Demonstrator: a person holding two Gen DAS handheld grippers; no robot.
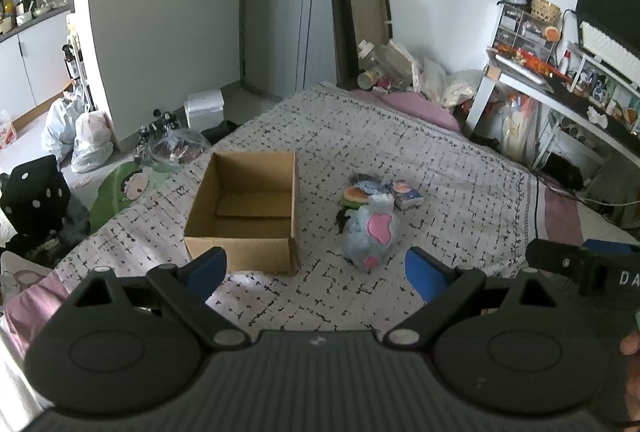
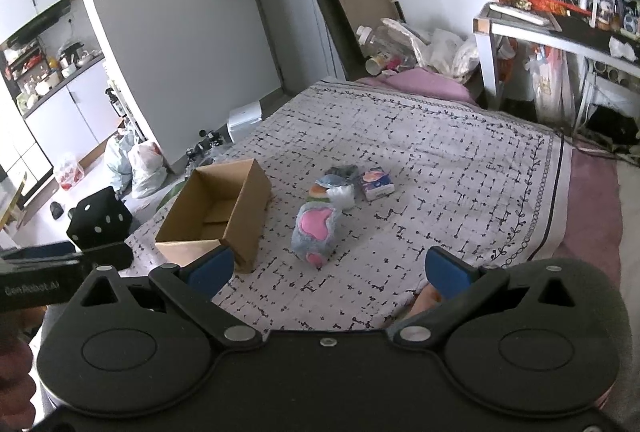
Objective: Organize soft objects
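Item: soft goods awaiting boxing, both grippers spread and empty above the near edge of the bed.

We list a blue plush toy [image 1: 370, 234] with pink patches lying on the patterned quilt [image 1: 460, 200], just right of the open, empty cardboard box [image 1: 244, 216]; behind it a small heap, burger-shaped toy [image 1: 354, 194] and tissue pack [image 1: 408, 194] among it. Left gripper [image 1: 316, 270] and right gripper [image 2: 328, 270] hold nothing. We judge the plush first: close across its narrow middle, lift clear of the box wall, then release inside.
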